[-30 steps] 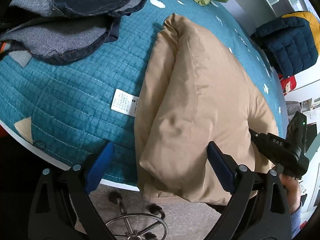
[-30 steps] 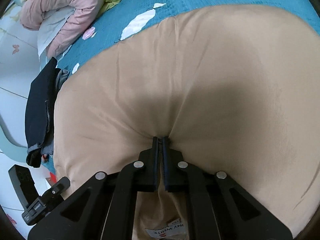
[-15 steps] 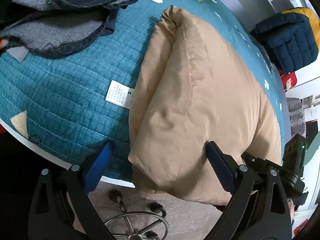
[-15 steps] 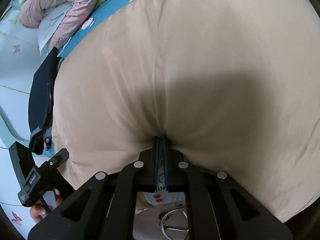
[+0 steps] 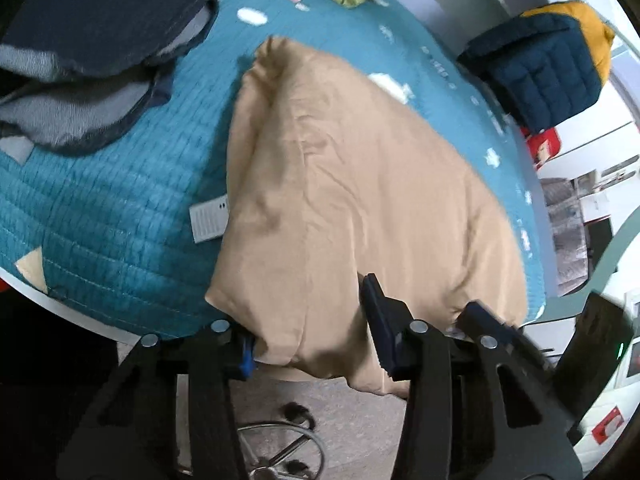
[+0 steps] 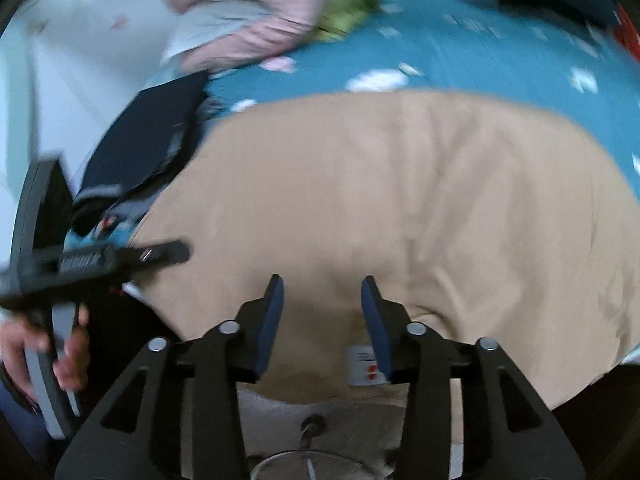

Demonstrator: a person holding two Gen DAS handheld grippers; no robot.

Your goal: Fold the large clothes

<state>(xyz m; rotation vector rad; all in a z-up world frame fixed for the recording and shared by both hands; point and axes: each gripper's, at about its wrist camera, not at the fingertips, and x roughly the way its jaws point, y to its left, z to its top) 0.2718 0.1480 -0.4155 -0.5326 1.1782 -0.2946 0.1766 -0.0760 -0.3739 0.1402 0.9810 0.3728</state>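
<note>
Mid-fold: tan garment (image 5: pixel 352 200) lying doubled on the teal desk (image 5: pixel 112 216), near edge overhanging. Left tongs (image 5: pixel 308 332) spread around that hem, right tongs (image 6: pixel 322 316) spread above. Next probably pinching the hem, folding over.

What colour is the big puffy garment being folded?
Plain tan, no pattern: the puffy garment shows best in the left wrist view.

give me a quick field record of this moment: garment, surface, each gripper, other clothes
garment: tan padded jacket, folded, near edge overhanging the table
surface: teal quilted mat
left gripper: open, fingers straddling the jacket's near edge
right gripper: open, jacket's edge between the fingers
other clothes: dark denim garment, navy-and-mustard puffer jacket, pink garment
</note>
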